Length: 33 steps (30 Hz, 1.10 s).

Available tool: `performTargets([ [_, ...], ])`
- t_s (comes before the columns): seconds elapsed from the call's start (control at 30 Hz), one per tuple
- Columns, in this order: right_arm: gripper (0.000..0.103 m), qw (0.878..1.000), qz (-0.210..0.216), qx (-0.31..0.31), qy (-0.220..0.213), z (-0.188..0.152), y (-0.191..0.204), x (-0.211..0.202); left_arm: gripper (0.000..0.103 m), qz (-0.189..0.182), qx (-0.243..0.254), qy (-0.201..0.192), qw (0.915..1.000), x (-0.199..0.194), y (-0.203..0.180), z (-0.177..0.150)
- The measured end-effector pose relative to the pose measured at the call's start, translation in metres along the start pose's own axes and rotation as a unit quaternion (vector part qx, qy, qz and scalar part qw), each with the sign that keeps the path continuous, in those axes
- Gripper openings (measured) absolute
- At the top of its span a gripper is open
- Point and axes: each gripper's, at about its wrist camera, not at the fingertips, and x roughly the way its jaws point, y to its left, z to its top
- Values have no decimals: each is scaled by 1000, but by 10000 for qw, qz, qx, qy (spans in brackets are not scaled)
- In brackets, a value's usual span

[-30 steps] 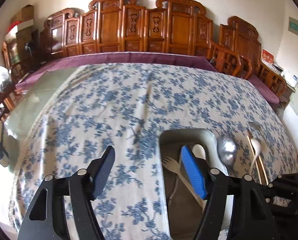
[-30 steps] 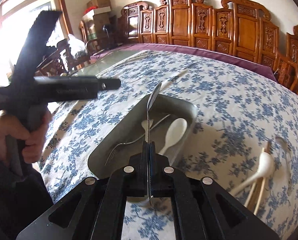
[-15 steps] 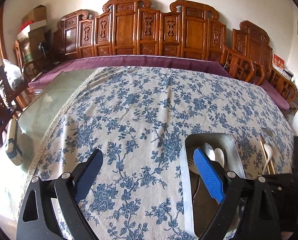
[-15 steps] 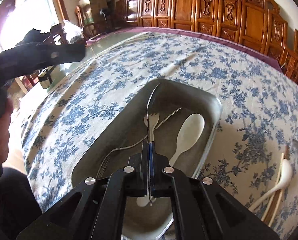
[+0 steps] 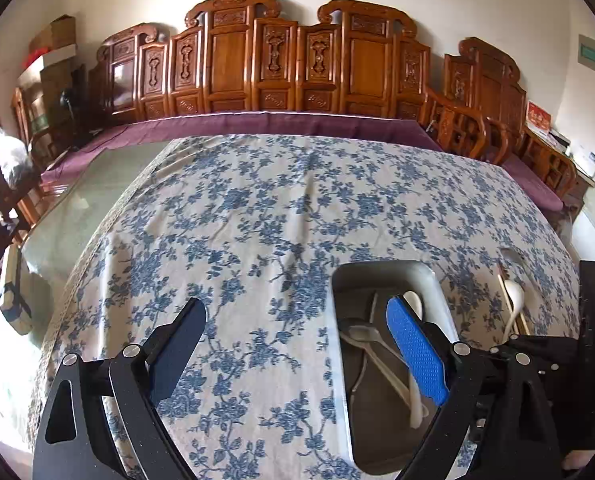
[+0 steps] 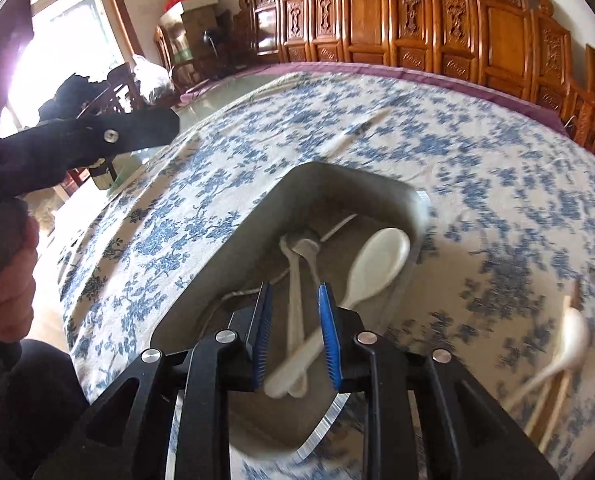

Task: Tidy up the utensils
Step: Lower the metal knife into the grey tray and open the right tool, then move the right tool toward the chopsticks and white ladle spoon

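A metal tray (image 6: 397,190) (image 5: 425,272) sits on the blue floral tablecloth (image 5: 257,220). In it lie a metal spoon (image 6: 303,248) (image 5: 359,334), a white ceramic spoon (image 6: 377,268) (image 5: 415,304) and a thin fork (image 6: 337,226). My right gripper (image 6: 295,328) is open and empty just above the tray, over the spoon handles. My left gripper (image 5: 293,344) is wide open and empty above the cloth at the tray's left edge. Another white spoon (image 6: 573,340) (image 5: 513,292) and chopsticks (image 6: 553,404) lie on the cloth right of the tray.
Carved wooden chairs (image 5: 297,68) line the far side of the table. A purple cloth (image 5: 257,124) edges the far rim. Bare glass tabletop (image 5: 57,220) shows at the left. The left gripper's body (image 6: 85,144) and the hand holding it fill the left of the right wrist view.
My right gripper opened and let go of the metal spoon, which now lies in the tray. The left gripper shifted slightly left and stayed open.
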Motion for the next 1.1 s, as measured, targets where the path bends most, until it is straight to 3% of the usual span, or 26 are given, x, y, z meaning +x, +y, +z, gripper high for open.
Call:
performTargets([
  [0.33,26,9952,-784,489,-328,-45,-67,-89,88,-528,437,48,9976,-5,-58,-7],
  [0.57,26,9868,-1406,792,-140,-72,-118,-120,88,-846,781,150,9932,-2,-112,-15],
  [0.83,26,9801,-1530,1254,153,-98,-158,-108,88,-1143,1113,369,9865,8,-158,-31],
  [1.1,24,9801,-1502,1195,498,-105,-158,-73,88,-1322,1312,418,9816,10,-186,-43],
])
